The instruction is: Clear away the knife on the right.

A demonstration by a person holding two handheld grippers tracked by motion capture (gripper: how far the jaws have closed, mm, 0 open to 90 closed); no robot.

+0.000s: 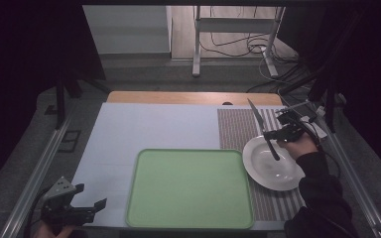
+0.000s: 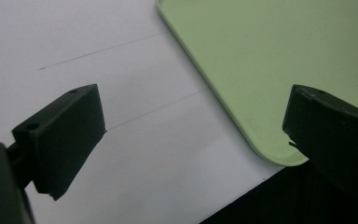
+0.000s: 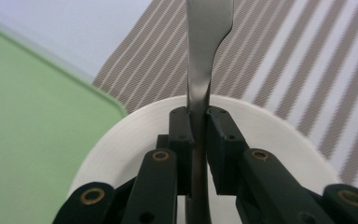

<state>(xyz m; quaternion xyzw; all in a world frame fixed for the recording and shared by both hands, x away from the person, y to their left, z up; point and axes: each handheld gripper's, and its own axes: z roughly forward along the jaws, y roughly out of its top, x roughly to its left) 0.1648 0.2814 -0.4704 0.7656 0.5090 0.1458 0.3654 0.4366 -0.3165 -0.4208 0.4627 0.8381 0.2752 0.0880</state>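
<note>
A: Knife (image 3: pixel 208 56) sits clamped between the jaws of the right gripper (image 3: pixel 199 122), metal blade running up and away from the pads in the right gripper view. Jaws clenched on it near the handle.

B: Position in the high view?

A: Right gripper (image 1: pixel 277 133) is at the right side of the table, over the far rim of the white plate (image 1: pixel 263 171). The knife (image 1: pixel 263 129) is held above the plate, blade tip pointing far and slightly left, dark handle end angling down toward the plate's middle. Whether the handle touches the plate, I cannot tell.

B: Plate location?

A: On the striped placemat (image 1: pixel 235 129), right of the green tray (image 1: pixel 188 188), rim just beside the tray's right edge.

B: Left gripper?

A: Left gripper (image 1: pixel 82 203) is at the near left corner, over the white table sheet (image 1: pixel 144 124). In the left gripper view its jaws stand wide apart, released, with the tray's (image 2: pixel 270 70) corner beyond them.

B: Any writing or labels?

A: No readable text on knife, plate, tray or mat.
</note>
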